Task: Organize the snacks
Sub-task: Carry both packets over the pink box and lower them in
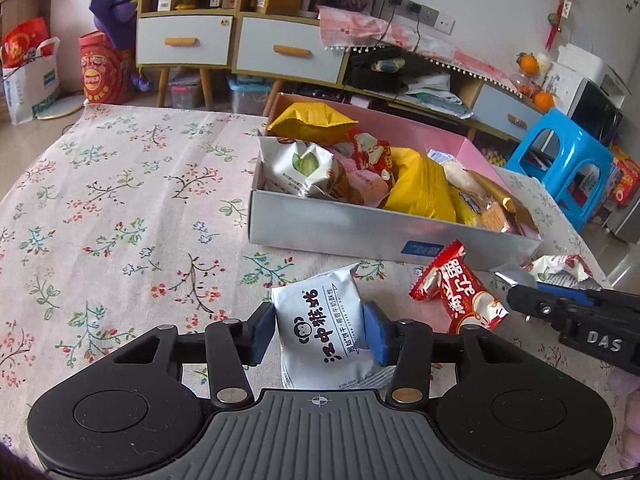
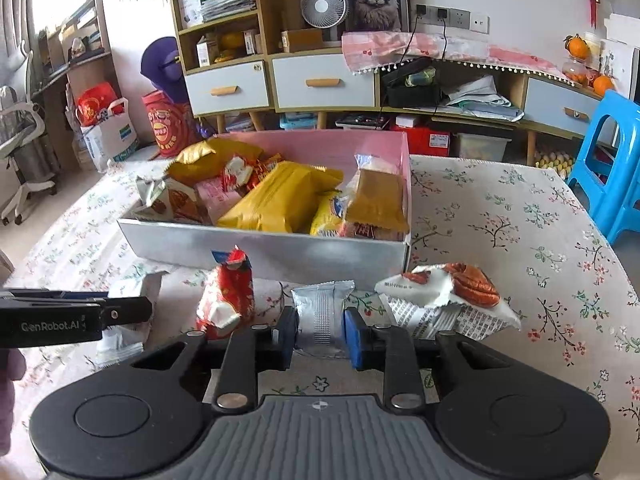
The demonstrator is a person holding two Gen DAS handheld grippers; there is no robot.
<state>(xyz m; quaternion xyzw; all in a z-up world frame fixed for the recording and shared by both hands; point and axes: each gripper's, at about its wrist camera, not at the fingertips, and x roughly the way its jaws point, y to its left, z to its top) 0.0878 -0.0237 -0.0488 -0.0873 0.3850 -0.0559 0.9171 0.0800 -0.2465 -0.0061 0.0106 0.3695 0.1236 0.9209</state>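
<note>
My left gripper [image 1: 319, 332] is shut on a white biscuit packet with black characters [image 1: 325, 330], held over the floral tablecloth. My right gripper [image 2: 320, 334] is shut on a silver snack packet [image 2: 322, 312]. A silver box with a pink lining [image 1: 360, 232], [image 2: 260, 248] stands ahead, filled with yellow, white and red snack bags. A red candy packet [image 1: 460, 292], [image 2: 228, 300] lies in front of the box between the grippers. A white packet with orange print [image 2: 444, 292], [image 1: 560, 266] lies right of my right gripper.
The round table has a floral cloth [image 1: 120, 200]. A blue plastic stool [image 1: 568, 168], [image 2: 612, 164] stands beside the table on the right. Cabinets with drawers [image 2: 280, 80] line the wall behind.
</note>
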